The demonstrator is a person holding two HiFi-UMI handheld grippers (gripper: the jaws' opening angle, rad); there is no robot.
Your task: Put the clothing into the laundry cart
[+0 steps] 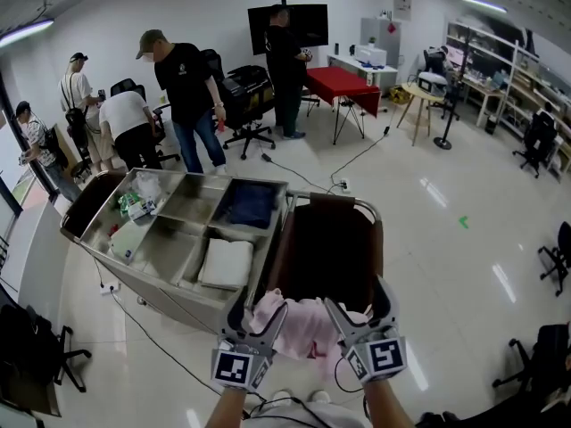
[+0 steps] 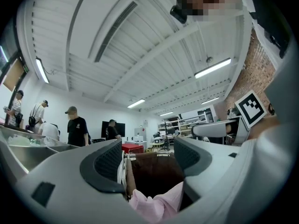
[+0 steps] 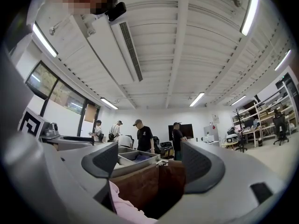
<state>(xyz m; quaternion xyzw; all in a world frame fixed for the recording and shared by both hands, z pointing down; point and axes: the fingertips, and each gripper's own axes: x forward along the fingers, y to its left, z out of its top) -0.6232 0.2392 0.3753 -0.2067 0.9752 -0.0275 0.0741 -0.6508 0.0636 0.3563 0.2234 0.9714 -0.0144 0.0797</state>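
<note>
A pink garment (image 1: 303, 328) lies bunched over the near rim of the cart's brown laundry bag (image 1: 326, 239), whose mouth gapes dark beyond it. My left gripper (image 1: 259, 315) is at the garment's left end and my right gripper (image 1: 357, 306) at its right end. In the left gripper view the jaws (image 2: 147, 160) stand wide apart, with pink cloth (image 2: 156, 204) low between them and the bag (image 2: 152, 171) ahead. In the right gripper view the jaws (image 3: 149, 160) are also apart, with cloth (image 3: 124, 206) by the left jaw's base. No pad visibly presses on the cloth.
The cart's metal tray (image 1: 183, 194) left of the bag holds a folded white towel (image 1: 225, 263), a dark blue cloth (image 1: 248, 203) and packets (image 1: 134, 208). Several people (image 1: 183, 96) stand behind the cart. Office chairs (image 1: 245, 96), a red table (image 1: 343, 86) and floor cables (image 1: 357, 154) lie beyond.
</note>
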